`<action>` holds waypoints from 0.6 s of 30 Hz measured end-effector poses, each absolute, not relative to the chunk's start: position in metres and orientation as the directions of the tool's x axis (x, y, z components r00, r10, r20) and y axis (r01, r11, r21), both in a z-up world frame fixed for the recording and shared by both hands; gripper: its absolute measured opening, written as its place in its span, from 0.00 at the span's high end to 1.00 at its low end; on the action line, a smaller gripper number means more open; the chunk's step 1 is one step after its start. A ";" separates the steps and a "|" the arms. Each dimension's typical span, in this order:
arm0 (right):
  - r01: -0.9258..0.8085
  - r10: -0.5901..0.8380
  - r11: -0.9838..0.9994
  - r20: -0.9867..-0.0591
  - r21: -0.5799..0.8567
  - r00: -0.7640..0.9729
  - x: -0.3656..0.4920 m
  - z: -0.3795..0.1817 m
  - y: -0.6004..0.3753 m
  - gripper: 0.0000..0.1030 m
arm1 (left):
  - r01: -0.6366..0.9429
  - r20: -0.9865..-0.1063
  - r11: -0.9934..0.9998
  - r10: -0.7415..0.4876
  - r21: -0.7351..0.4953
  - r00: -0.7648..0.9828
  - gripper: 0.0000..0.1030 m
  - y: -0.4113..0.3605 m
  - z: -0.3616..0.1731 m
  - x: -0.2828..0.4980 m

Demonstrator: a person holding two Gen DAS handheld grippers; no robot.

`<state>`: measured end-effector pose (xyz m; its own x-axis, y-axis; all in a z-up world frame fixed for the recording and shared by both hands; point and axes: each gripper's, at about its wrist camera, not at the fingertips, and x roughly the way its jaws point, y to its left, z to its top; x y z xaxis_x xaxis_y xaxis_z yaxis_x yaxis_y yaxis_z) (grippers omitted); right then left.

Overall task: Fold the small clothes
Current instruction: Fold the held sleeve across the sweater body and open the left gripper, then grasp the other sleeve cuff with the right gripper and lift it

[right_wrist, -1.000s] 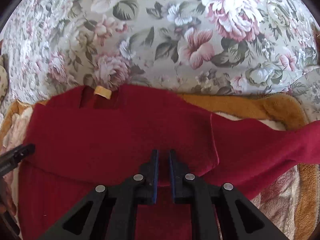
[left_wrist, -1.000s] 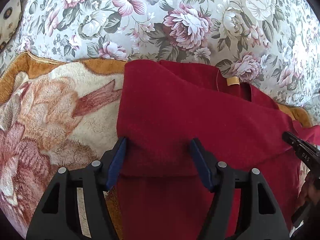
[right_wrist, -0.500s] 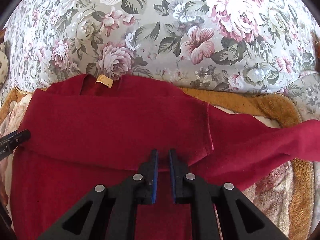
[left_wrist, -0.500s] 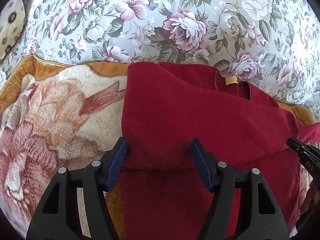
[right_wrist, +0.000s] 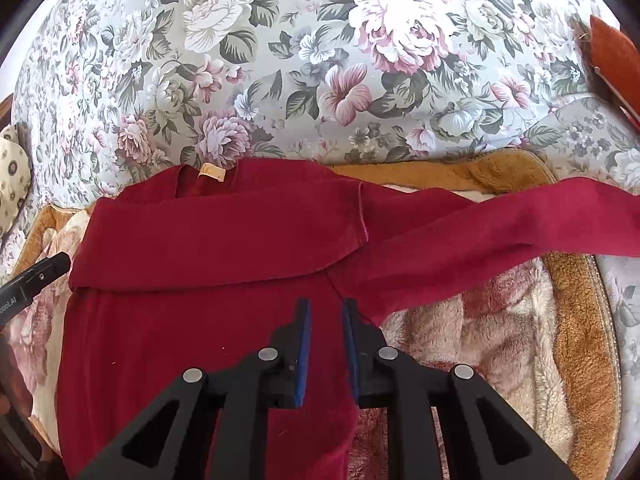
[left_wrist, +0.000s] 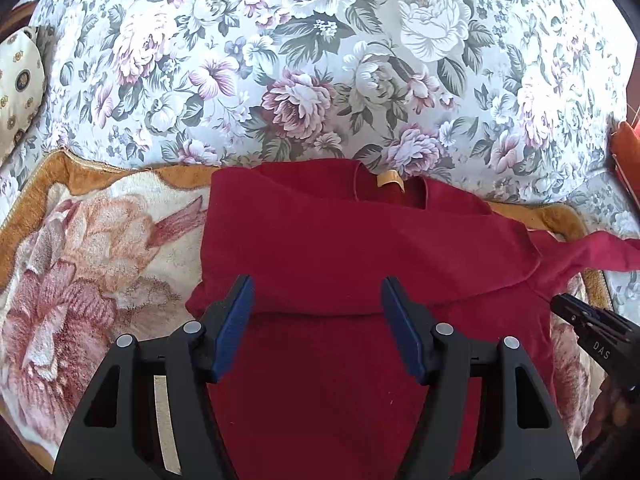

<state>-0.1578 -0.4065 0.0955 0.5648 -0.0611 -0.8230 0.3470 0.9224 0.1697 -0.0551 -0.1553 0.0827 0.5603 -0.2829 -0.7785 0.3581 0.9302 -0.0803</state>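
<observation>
Claws both released: my left claw (left_wrist: 316, 328) stood wide over the red garment (left_wrist: 360, 240); my right claw (right_wrist: 325, 336) had just been parting, gripping nothing.

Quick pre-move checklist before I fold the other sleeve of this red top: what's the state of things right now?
1. Left gripper free of cloth: ok, jaws wide, nothing between them.
2. Right gripper released: ok, jaws have just been opening, no cloth pinched.
3. First sleeve folded across the red top: ok, lies flat over the chest.
4. Other sleeve ready: not ok, stretched out sideways over the blanket.
5. Neck label visible: ok.
6. Hem square: cannot tell, hidden below.
</observation>
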 end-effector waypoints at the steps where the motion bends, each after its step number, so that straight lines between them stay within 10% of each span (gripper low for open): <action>1: 0.346 -0.055 0.921 -0.822 0.178 0.567 -0.159 0.095 -0.407 0.83 | 0.360 -0.782 0.929 -0.287 -0.087 0.553 0.36 -0.158 0.082 -0.058; 18: 0.562 -0.181 0.780 -0.760 0.276 0.624 -0.262 0.110 -0.522 0.73 | 0.382 -0.825 0.917 -0.306 -0.120 0.475 0.31 -0.182 0.011 -0.091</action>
<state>-0.2622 -0.5217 0.1098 0.6238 -0.1807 -0.7604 0.5621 0.7797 0.2759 -0.0906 -0.1821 0.0109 0.4749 -0.3057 -0.8252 0.3816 0.9165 -0.1199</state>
